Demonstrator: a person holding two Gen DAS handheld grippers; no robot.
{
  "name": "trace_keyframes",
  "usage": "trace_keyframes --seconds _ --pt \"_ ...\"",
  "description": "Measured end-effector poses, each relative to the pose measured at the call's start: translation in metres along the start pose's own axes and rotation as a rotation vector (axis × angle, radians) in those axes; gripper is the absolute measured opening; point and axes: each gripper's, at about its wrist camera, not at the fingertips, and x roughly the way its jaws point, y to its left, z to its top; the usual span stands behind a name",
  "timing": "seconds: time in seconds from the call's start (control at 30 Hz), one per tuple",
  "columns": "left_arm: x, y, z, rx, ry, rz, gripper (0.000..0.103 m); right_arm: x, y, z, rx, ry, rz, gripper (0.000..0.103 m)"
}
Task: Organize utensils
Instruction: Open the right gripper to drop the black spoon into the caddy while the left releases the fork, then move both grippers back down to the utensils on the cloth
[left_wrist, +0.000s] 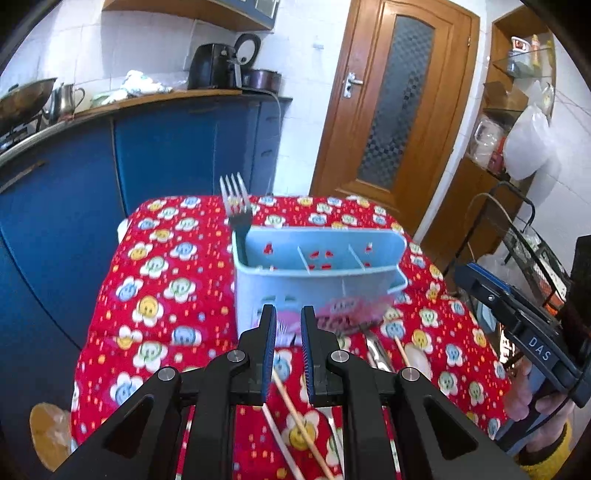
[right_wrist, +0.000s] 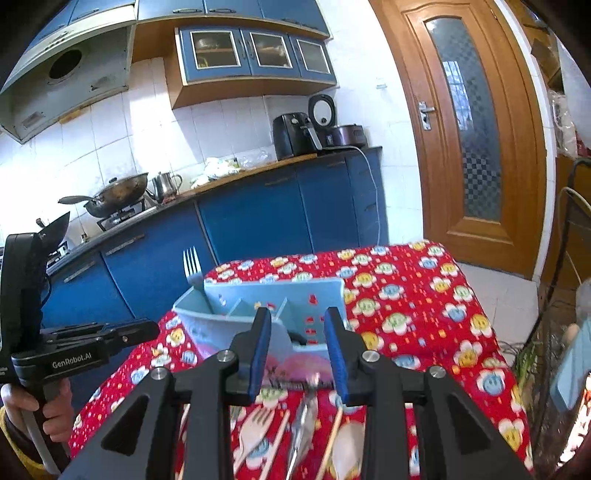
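Note:
A light blue utensil caddy (left_wrist: 317, 280) (right_wrist: 236, 325) with several compartments stands on the red flowered tablecloth (left_wrist: 166, 288). A metal fork (left_wrist: 236, 201) (right_wrist: 192, 267) stands upright in its left compartment. My left gripper (left_wrist: 288, 325) hovers just in front of the caddy, jaws a narrow gap apart with nothing between them. My right gripper (right_wrist: 298, 328) is also open and empty, a little wider. Below them on the cloth lie loose chopsticks (left_wrist: 295, 413) (right_wrist: 332, 432), a metal utensil (left_wrist: 376, 350) (right_wrist: 303, 417) and a pale wooden fork (right_wrist: 255, 424).
Blue kitchen cabinets (left_wrist: 177, 147) and a counter with a wok (right_wrist: 118, 192) and kettle stand beyond the table's left and far edges. A wooden door (right_wrist: 469, 147) is at the back right, a wire rack (left_wrist: 524, 236) at the right. A hand (right_wrist: 51, 410) grips the left device's handle.

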Motion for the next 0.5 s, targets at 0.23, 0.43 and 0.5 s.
trace_keyframes --seconds 0.23,0.43,0.5 --pt "0.001 0.004 -0.02 -0.015 0.097 0.001 0.013 -0.016 -0.006 -0.018 0.026 0.074 -0.019 0.033" --pt "0.008 0.011 -0.041 -0.033 0.18 0.005 0.013 -0.019 -0.01 -0.034 0.046 0.156 -0.029 0.033" --pt "0.011 0.014 -0.047 -0.044 0.205 0.003 0.013 -0.018 -0.011 -0.04 0.047 0.186 -0.034 0.033"
